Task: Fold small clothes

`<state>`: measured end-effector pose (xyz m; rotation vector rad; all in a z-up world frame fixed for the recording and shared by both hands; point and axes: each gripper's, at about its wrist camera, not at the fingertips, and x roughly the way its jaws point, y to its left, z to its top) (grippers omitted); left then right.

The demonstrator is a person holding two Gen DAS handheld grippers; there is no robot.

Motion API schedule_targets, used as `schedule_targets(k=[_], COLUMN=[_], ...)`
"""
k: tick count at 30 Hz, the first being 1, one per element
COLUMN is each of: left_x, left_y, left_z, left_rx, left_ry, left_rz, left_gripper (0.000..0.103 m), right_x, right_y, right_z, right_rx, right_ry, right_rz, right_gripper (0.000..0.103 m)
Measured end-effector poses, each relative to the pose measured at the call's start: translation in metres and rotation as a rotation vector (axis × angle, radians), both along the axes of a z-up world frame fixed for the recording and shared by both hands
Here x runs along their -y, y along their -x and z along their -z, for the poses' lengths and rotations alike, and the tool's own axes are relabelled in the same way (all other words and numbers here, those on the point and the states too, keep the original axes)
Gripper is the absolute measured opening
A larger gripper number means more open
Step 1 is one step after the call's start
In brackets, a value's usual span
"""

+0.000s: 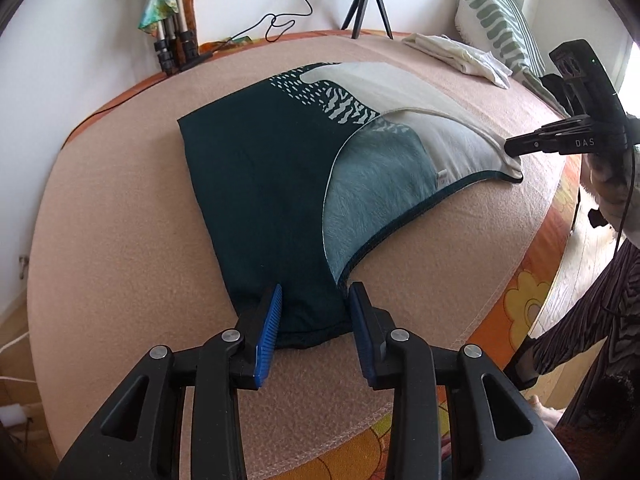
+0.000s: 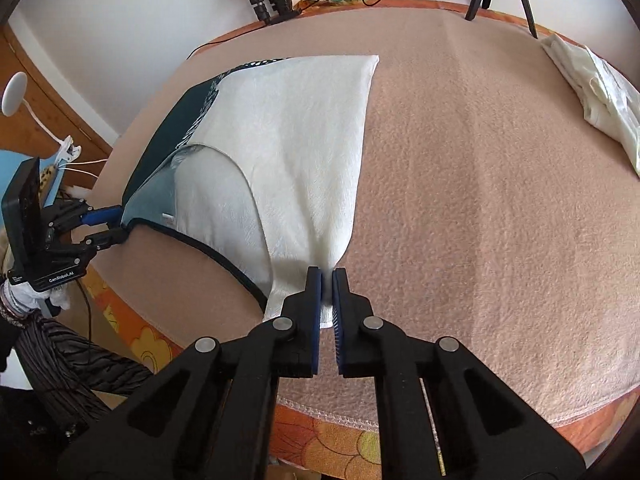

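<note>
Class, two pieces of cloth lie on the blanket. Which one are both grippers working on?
The dark green and cream garment, spread flat mid-blanket. The right gripper pinches its cream corner; the left gripper straddles its green corner. The crumpled white cloth lies untouched.

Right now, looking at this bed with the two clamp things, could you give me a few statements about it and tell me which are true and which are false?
1. The right gripper is pinched shut on the cream corner of the garment. True.
2. The left gripper is clamped tight on the dark green strap. False: its blue pads stand apart on either side of the strap, not pressing it.
3. The garment lies on a pinkish blanket. True.
4. A black tripod stands at the far edge of the bed. True.
5. The folded white cloth lies on top of the garment. False: it lies apart, near the striped pillow.
</note>
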<state>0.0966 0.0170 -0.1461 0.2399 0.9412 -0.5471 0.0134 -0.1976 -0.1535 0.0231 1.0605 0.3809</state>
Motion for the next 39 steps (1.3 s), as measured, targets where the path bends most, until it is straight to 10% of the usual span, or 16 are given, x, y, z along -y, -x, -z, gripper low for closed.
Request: schedule_targets(k=[12,23,39], left_x=[-0.002,-0.01,-0.015], left_y=[-0.062,-0.081,-0.067], left_z=[-0.059,-0.02,0.002], left_rx=[0.051,-0.058,-0.1], left_ry=[0.234,0.214,0.14], left_rz=[-0.173,-0.279,-0.272], left_gripper=[0.032,0.032,0.032], right_x=[-0.045,-0.144,-0.086], right_y=[-0.062,-0.163,-0.202], right_z=[-0.085,-0.019,-0.007], right_rx=[0.218,0.084,0.029], right_ry=[-0.116,-0.057,-0.097], right_rz=[-0.071,-0.185,0.011], right_gripper=[0.01,0.01,0.011])
